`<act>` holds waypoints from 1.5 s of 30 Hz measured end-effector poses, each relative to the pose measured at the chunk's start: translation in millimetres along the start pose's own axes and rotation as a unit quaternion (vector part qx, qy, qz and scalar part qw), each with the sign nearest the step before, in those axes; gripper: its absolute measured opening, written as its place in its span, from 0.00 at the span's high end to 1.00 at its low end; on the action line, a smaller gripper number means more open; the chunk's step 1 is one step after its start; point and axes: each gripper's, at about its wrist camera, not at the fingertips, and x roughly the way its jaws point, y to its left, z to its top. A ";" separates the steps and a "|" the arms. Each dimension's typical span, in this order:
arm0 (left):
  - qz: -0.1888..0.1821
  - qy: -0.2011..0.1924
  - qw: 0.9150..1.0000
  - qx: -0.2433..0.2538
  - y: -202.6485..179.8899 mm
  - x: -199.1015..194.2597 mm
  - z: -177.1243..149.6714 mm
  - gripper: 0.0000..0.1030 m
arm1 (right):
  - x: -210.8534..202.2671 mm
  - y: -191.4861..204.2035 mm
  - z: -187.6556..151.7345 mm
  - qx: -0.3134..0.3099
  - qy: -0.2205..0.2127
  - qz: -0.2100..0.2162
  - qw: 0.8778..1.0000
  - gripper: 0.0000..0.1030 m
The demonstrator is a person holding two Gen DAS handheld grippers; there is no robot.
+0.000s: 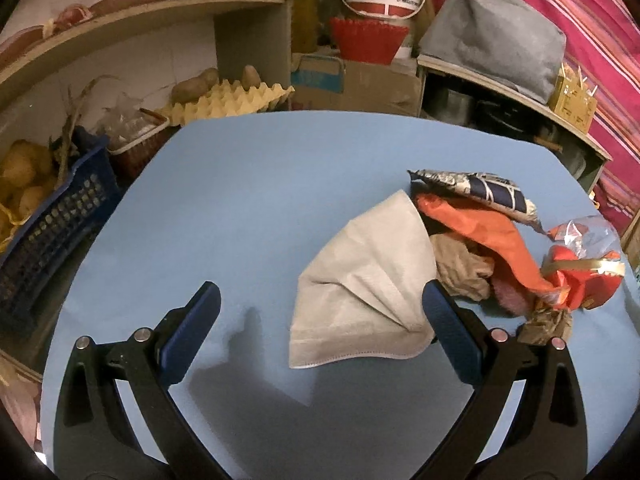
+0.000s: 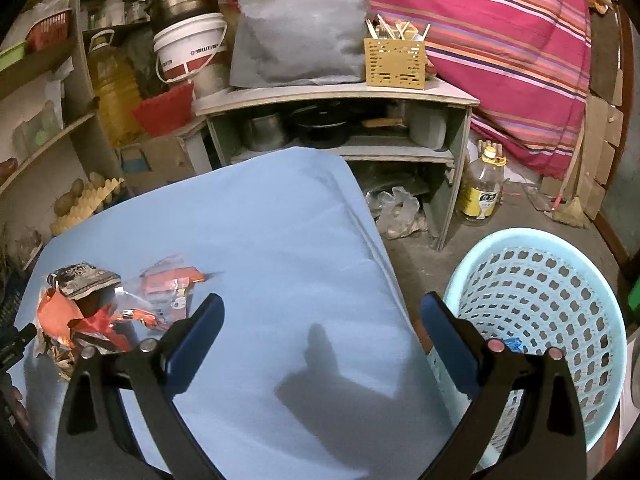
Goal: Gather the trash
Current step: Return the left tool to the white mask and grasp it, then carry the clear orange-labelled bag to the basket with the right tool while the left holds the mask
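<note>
1. Crumpled wrappers and a grey paper napkin (image 1: 360,276) are lying heaped on the blue surface (image 1: 240,200).
2. The pale-blue perforated plastic basket (image 2: 540,320) is holding perhaps one scrap.
3. Left tongs (image 1: 320,300) and right tongs (image 2: 320,312) are gaping wide, gripping nothing.

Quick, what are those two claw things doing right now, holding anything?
Left gripper: open, holding nothing; its fingers straddle the edge of a grey face mask.
Right gripper: open, empty, above the blue table.

Trash pile (image 1: 500,248) is lying on the table (image 1: 248,200), with a folded mask (image 1: 360,276) lying just left of it; the basket (image 2: 560,320) is standing on the floor, right of the table.
</note>
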 end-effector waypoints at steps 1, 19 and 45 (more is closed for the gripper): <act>-0.001 0.002 1.000 0.002 -0.1 2.4 0.7 0.05 | 1.2 2.1 0.4 0.000 0.001 -0.001 1.000 0.07; -0.045 0.034 0.998 -0.014 -1.4 28.3 4.6 0.44 | 0.8 80.3 9.9 -0.072 -0.037 0.027 0.996 0.07; -0.002 -0.083 0.996 -0.004 -46.1 -56.9 22.3 0.52 | 53.8 123.7 -13.5 -0.103 0.055 0.068 0.991 0.60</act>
